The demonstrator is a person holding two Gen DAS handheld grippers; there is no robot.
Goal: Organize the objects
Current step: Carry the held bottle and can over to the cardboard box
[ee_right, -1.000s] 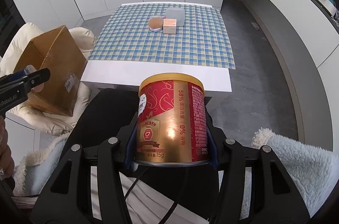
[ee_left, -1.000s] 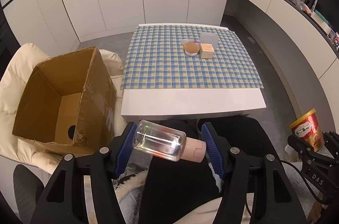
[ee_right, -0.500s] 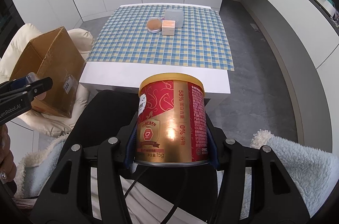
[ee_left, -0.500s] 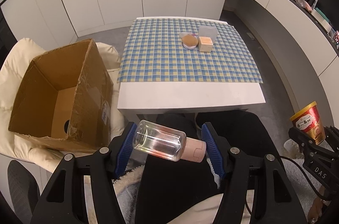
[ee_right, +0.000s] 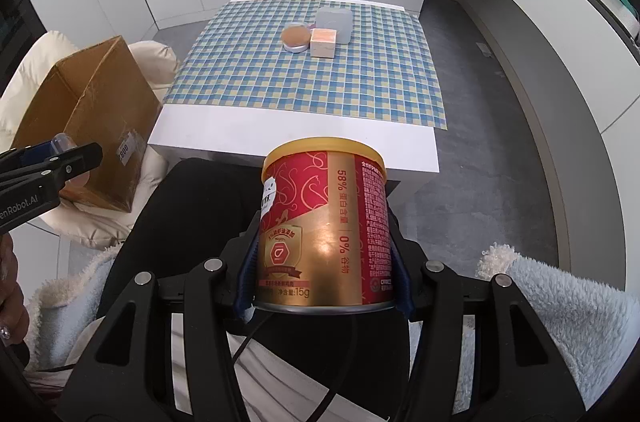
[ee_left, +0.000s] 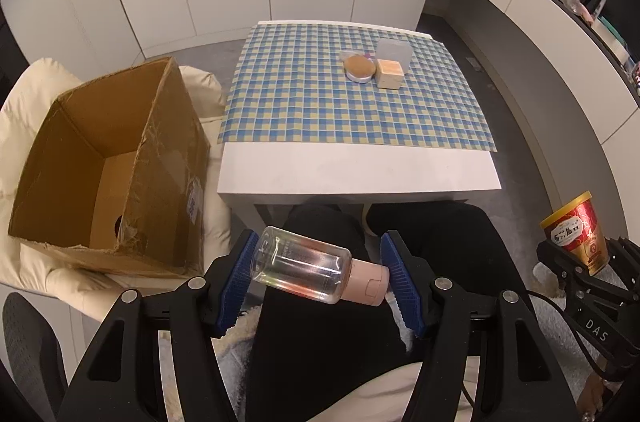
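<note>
Between the right hand-held gripper [ee_right: 326, 278]'s clamped pads stands a red-and-gold can [ee_right: 324, 222] reading "58%", "0%" and "15g". The left hand-held gripper [ee_left: 318, 274], marked "Robot.AI", grips a clear bottle [ee_left: 300, 264] lying crosswise, pink cap rightward, beside the open cardboard box [ee_left: 108, 158] with a "2900" sticker.

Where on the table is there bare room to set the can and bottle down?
The white strip along the table's near edge is bare, as is the checked cloth left of and in front of the round tin. The tin, small carton and translucent box crowd the far right.
</note>
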